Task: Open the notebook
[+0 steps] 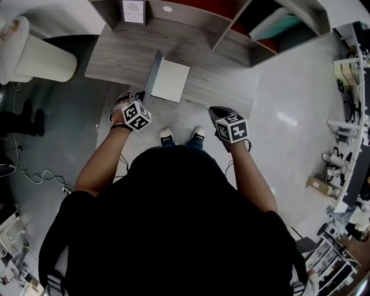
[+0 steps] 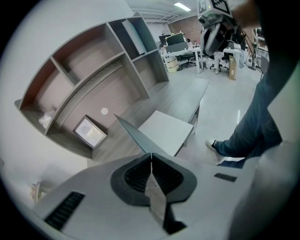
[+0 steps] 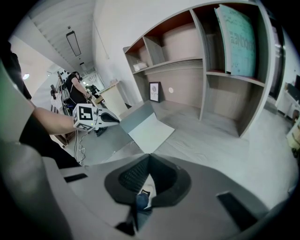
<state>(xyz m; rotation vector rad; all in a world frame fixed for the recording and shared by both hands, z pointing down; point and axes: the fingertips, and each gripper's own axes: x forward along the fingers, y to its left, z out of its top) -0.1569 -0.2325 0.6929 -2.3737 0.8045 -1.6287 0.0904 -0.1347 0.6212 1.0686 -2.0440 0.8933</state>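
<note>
The notebook (image 1: 171, 81) lies on the grey wooden desk (image 1: 124, 55) with its white page (image 2: 166, 131) showing. Its grey cover (image 1: 154, 75) stands lifted at a steep angle along the left side. My left gripper (image 1: 140, 98) is at the cover's near edge, and in the left gripper view the thin cover (image 2: 133, 136) runs straight into the shut jaws (image 2: 151, 157). My right gripper (image 1: 218, 111) hangs over the floor to the right of the notebook, shut with nothing in it (image 3: 149, 159). The right gripper view shows the left gripper (image 3: 101, 117) holding the cover (image 3: 133, 116).
A small framed picture (image 1: 133, 11) stands at the back of the desk. Shelf compartments rise behind and to the right, one holding a teal board (image 1: 277, 26). A white ribbed bin (image 1: 40, 58) stands left of the desk. Cables (image 1: 40, 173) lie on the floor.
</note>
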